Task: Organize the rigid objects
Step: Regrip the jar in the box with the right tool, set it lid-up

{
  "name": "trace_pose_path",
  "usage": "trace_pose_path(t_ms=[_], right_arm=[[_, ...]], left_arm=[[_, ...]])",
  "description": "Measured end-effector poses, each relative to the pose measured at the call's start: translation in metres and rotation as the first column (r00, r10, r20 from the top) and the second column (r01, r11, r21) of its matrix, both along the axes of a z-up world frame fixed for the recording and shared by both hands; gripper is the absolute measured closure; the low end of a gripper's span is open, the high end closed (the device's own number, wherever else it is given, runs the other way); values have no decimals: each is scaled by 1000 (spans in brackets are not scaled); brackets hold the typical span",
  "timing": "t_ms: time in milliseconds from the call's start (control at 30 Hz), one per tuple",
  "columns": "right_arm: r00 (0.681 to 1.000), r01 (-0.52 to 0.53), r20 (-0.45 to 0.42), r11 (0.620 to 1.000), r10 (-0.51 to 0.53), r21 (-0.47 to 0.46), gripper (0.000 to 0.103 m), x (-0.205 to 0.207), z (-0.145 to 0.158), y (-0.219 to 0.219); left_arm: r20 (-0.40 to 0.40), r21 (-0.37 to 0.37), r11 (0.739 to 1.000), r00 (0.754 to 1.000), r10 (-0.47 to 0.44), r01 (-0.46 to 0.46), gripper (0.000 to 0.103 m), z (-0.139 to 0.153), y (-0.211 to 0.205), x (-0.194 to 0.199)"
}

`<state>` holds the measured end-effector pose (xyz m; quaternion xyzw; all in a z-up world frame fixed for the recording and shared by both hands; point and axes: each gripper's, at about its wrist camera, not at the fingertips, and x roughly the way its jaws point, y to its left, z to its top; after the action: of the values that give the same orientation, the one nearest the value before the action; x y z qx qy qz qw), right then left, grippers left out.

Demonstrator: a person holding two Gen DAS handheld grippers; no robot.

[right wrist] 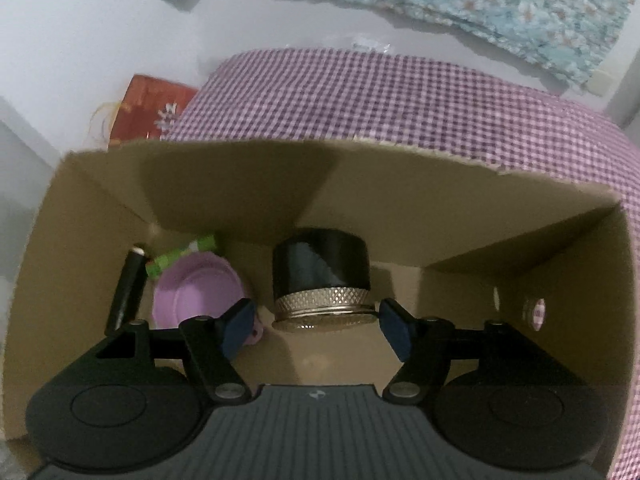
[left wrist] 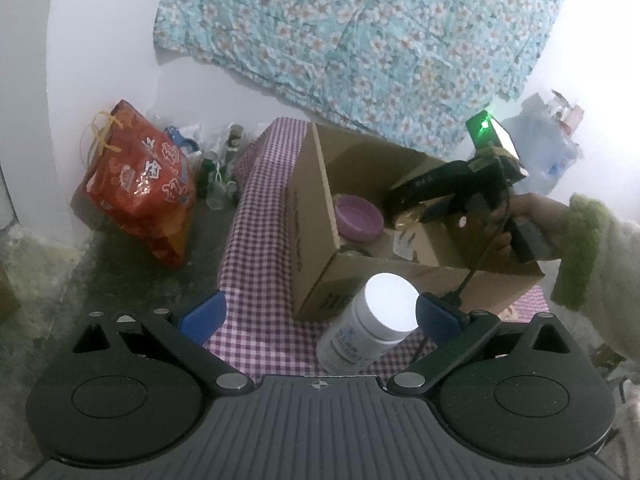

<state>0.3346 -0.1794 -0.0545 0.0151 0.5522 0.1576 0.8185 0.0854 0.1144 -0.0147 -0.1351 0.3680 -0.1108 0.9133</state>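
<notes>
We see a black cylinder (right wrist: 320,262) with a knurled metal collar lying inside the cardboard box (right wrist: 400,208), beside a purple bowl (right wrist: 196,292).

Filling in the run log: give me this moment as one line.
right claw: open, inside box, above black jar | left claw: open, around white bottle

dim, soft, fisheye-warped, hazy edges

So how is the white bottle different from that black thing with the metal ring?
The white bottle is pale plastic with a flat white cap; the black cylinder is dark and glossy, with a knurled metal ring. The white bottle stands outside the cardboard box on the checked cloth, while the black cylinder lies inside it. Both are round, rigid containers.
</notes>
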Motion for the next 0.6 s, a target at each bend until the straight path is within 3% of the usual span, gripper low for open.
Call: trace_pose_path(t_ms=[67,267,600], right_arm=[[1000,9,-1,1000,-9,-3,43,0,-3,1],[997,66,-45,995,-63,72,42,0,-3,-16],[990,119,-82,992,-115,49,42,-5,16,-36]], left_arm=[[0,4,1000,1000,0,0,1,1,-1,0],[-1,5,1000,1000,-3,3,1,2,-3,1],[6,2,1000,1000,-22,22,1,1,-3,1]])
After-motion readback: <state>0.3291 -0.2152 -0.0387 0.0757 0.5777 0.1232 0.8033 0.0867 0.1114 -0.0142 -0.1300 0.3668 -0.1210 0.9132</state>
